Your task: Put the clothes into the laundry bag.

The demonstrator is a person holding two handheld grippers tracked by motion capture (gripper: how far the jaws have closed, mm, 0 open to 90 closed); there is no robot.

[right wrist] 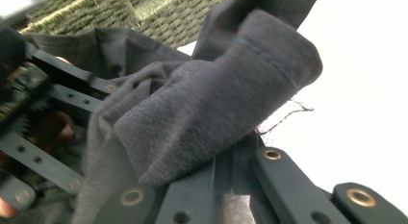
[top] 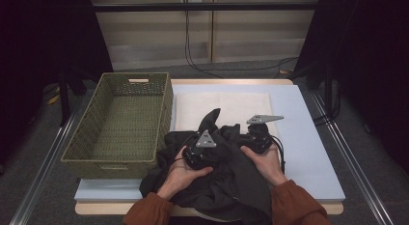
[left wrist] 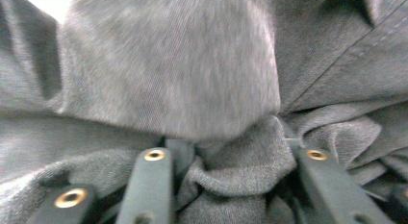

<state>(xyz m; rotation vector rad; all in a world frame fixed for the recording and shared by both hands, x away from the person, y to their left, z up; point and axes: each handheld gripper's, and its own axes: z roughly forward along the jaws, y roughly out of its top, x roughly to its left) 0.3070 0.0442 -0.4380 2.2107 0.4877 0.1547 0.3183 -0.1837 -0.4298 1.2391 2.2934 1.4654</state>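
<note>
A dark grey garment (top: 231, 181) lies crumpled on the front of the table and hangs over its near edge. Both hands rest on it. My left gripper (top: 211, 144) is buried in the folds; in the left gripper view a bunched fold (left wrist: 231, 176) fills the gap between its jaws (left wrist: 233, 159) and is pinched there. To its right, my right gripper (top: 252, 136) is shut on a hemmed edge of the same garment (right wrist: 207, 108), which rises as a flap above its jaws (right wrist: 216, 166). The left gripper (right wrist: 57, 89) also appears at the left of the right gripper view.
A green woven basket (top: 120, 162) stands empty on the left of the table, close to the garment. A white folded cloth (top: 231, 106) lies behind the garment on the pale blue board (top: 308, 152). Cables hang at the back wall.
</note>
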